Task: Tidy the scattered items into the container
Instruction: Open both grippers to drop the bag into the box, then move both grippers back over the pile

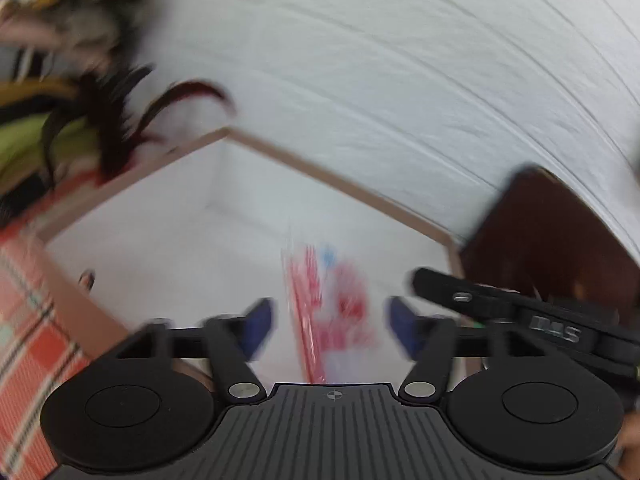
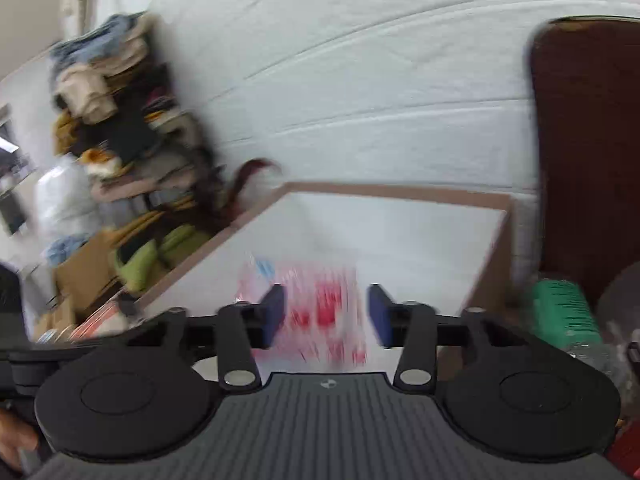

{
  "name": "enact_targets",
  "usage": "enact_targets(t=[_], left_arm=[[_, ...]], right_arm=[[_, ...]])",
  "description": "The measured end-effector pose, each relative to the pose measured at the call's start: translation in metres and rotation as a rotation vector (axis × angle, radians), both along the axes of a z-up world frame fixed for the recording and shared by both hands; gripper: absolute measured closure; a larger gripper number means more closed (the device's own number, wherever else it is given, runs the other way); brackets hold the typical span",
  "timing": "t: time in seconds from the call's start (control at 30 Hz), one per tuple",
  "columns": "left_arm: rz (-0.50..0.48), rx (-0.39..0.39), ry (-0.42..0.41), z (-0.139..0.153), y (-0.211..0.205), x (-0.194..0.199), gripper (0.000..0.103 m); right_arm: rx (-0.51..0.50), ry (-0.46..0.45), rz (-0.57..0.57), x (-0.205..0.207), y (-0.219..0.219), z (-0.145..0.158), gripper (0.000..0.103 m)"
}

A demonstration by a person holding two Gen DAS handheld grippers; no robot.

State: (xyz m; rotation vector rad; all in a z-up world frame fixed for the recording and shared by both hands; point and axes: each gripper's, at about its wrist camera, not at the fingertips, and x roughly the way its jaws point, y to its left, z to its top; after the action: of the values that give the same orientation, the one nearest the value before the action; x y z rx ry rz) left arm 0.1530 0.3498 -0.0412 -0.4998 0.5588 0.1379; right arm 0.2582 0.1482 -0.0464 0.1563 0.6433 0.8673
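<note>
A box (image 1: 320,174) with a brown rim and white inside stands open below both grippers; it also shows in the right wrist view (image 2: 400,192). A clear packet with red print (image 1: 344,308) lies inside it, blurred, and shows in the right wrist view (image 2: 320,308) too. My left gripper (image 1: 332,324) is open above the packet, blue pads apart and not touching it. My right gripper (image 2: 326,316) is open over the same packet, with nothing held. The right gripper's black body (image 1: 520,308) reaches in at the left view's right side.
A white sheeted wall (image 1: 400,60) stands behind the box. A dark brown board (image 2: 588,140) stands at the right. A pile of clothes and clutter (image 2: 120,140) fills the left. A green object (image 2: 564,312) sits right of the box. Red checked cloth (image 1: 28,320) lies at the left.
</note>
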Motion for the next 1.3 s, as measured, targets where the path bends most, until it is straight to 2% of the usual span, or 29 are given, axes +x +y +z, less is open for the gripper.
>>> enact_targets(t=[0.03, 0.07, 0.13, 0.2, 0.37, 0.57, 0.67, 0.77, 0.83, 0.87, 1.1, 1.2, 1.3], left_arm=[[0.021, -0.016, -0.036, 0.000, 0.004, -0.005, 0.009], [0.034, -0.023, -0.060, 0.001, 0.005, -0.010, 0.008], [0.025, 0.007, -0.057, 0.005, -0.002, -0.015, 0.007], [0.016, 0.037, -0.053, 0.009, -0.009, -0.019, 0.006], [-0.030, 0.195, -0.037, 0.023, -0.050, -0.039, 0.000], [-0.099, 0.321, 0.014, 0.038, -0.101, -0.071, 0.000], [-0.138, 0.336, 0.026, 0.041, -0.123, -0.087, 0.000], [-0.164, 0.345, 0.006, 0.045, -0.142, -0.103, 0.000], [-0.175, 0.347, -0.001, 0.048, -0.154, -0.112, 0.000], [-0.179, 0.348, -0.002, 0.049, -0.160, -0.116, 0.000], [-0.213, 0.382, -0.011, 0.042, -0.194, -0.142, 0.000], [-0.234, 0.364, -0.014, 0.028, -0.206, -0.152, 0.000], [-0.263, 0.361, -0.006, 0.007, -0.221, -0.161, 0.000]], right_arm=[[0.023, -0.017, 0.005, 0.000, -0.006, -0.001, 0.023], [0.044, -0.032, 0.011, 0.000, -0.012, -0.001, 0.022], [0.060, -0.038, 0.042, -0.004, -0.022, 0.001, 0.022], [0.070, -0.004, 0.046, -0.011, -0.031, 0.005, 0.020], [0.094, 0.080, 0.057, -0.027, -0.054, 0.015, 0.006], [0.165, 0.197, 0.069, -0.046, -0.096, 0.026, 0.002], [0.184, 0.249, 0.044, -0.059, -0.123, 0.029, 0.000], [0.096, 0.274, -0.083, -0.075, -0.144, 0.032, 0.000], [-0.004, 0.248, -0.216, -0.088, -0.155, 0.035, 0.000], [-0.043, 0.224, -0.244, -0.095, -0.161, 0.036, 0.000], [0.062, 0.044, -0.147, -0.145, -0.218, 0.031, 0.000], [0.030, -0.011, -0.097, -0.166, -0.234, 0.021, 0.000], [-0.033, -0.061, -0.125, -0.185, -0.247, 0.006, 0.000]])
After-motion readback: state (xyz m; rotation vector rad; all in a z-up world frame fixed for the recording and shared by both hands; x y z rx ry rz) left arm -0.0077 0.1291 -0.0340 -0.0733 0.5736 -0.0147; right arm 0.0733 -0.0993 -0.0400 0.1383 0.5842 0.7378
